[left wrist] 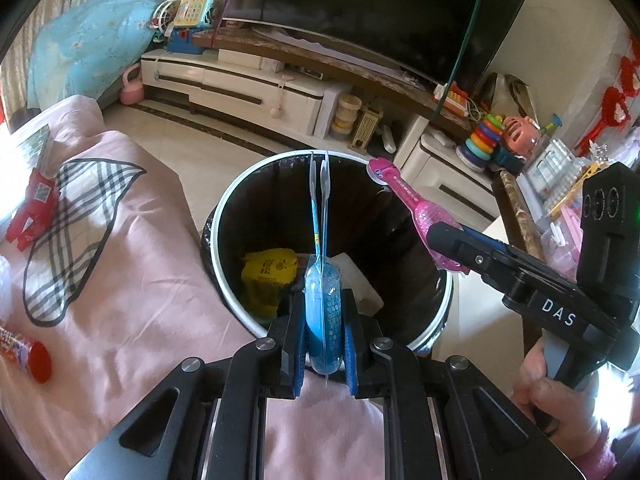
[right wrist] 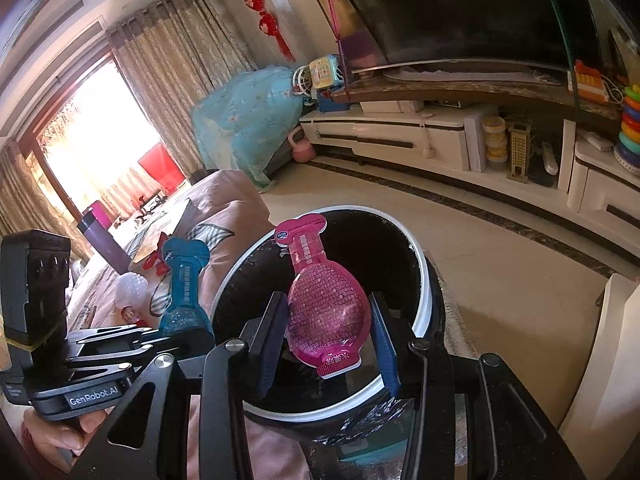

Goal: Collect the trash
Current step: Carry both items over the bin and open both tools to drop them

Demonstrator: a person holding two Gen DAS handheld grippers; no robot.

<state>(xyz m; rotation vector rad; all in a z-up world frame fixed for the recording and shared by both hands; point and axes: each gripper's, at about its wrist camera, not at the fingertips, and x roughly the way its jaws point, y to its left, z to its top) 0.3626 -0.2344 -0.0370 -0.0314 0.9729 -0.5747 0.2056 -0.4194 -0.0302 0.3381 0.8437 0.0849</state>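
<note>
A round trash bin [left wrist: 219, 216] with a white rim and black liner stands beside the pink-covered sofa; a yellow wrapper [left wrist: 268, 276] lies inside it. My left gripper [left wrist: 323, 300] is shut on a blue blister pack [left wrist: 323, 320], held edge-on above the bin's near rim. To the right, over the bin's right rim, my right gripper [left wrist: 444, 248] is shut on a pink blister pack [left wrist: 404, 196]. In the right wrist view the pink pack [right wrist: 308, 252] sits flat between my right gripper [right wrist: 327, 300] pads above the bin [right wrist: 424, 280]. The blue pack [right wrist: 186, 280] rises from the left gripper [right wrist: 188, 332] at the left.
On the pink sofa cover [left wrist: 140, 300] lie a plaid cloth [left wrist: 72, 232], a red wrapper [left wrist: 32, 208] and a red-capped tube [left wrist: 28, 352]. A white side table [left wrist: 480, 320] stands right of the bin. A TV stand [left wrist: 240, 84] with toys runs along the far wall.
</note>
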